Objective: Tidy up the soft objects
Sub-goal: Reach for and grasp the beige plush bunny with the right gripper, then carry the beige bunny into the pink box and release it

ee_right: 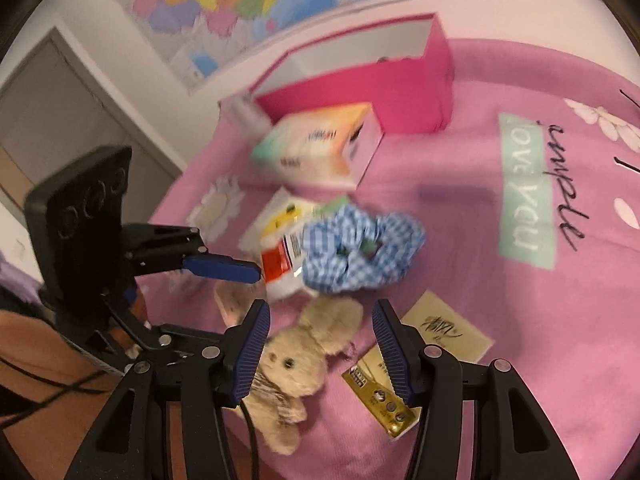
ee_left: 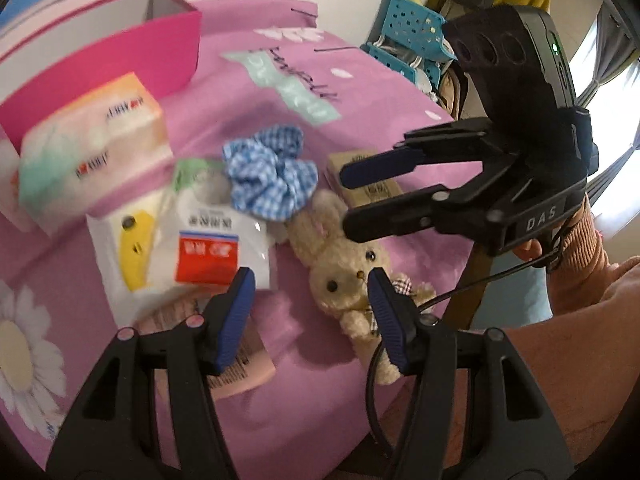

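plush beige bunny [ee_left: 344, 268] lies beside crumpled blue gingham scrunchie [ee_left: 269, 171].

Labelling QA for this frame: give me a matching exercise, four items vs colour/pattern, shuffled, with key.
Items:
1. scrunchie
2. plush bunny
3. open box
4. bedsheet

Looks:
A. beige, fuzzy
B. pink-purple with daisy prints
C. blue and white gingham
D. hot pink outside, pale inside

Pairs: 1-C, 2-A, 3-D, 4-B
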`<control>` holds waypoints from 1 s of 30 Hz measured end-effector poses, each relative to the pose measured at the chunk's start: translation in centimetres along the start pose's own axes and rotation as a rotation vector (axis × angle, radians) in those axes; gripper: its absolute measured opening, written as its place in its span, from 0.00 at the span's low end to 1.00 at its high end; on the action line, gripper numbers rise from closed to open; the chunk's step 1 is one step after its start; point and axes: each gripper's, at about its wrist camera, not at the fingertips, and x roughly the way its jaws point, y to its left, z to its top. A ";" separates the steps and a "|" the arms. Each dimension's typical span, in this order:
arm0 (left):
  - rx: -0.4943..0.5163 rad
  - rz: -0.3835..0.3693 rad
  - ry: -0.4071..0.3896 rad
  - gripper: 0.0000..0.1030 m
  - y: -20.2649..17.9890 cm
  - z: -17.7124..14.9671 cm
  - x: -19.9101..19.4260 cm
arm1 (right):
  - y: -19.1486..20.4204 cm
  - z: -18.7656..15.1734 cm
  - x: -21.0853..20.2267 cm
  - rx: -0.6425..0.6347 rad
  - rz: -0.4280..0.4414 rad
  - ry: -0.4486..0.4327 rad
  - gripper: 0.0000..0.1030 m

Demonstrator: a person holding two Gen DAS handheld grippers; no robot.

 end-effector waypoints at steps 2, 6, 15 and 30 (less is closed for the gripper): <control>-0.011 -0.011 0.008 0.58 0.1 -0.3 0.3 | 0.3 -0.1 0.8 -0.015 -0.004 0.022 0.53; -0.020 -0.018 0.003 0.58 0.1 -0.7 0.5 | 0.7 -0.1 3.0 -0.025 -0.003 0.097 0.53; -0.027 -0.037 0.004 0.58 0.1 -0.9 0.6 | 1.4 -0.7 3.2 -0.046 0.053 0.107 0.24; 0.006 -0.055 -0.117 0.58 -0.2 1.2 -2.5 | 5.0 3.0 -2.2 -0.164 0.099 -0.104 0.10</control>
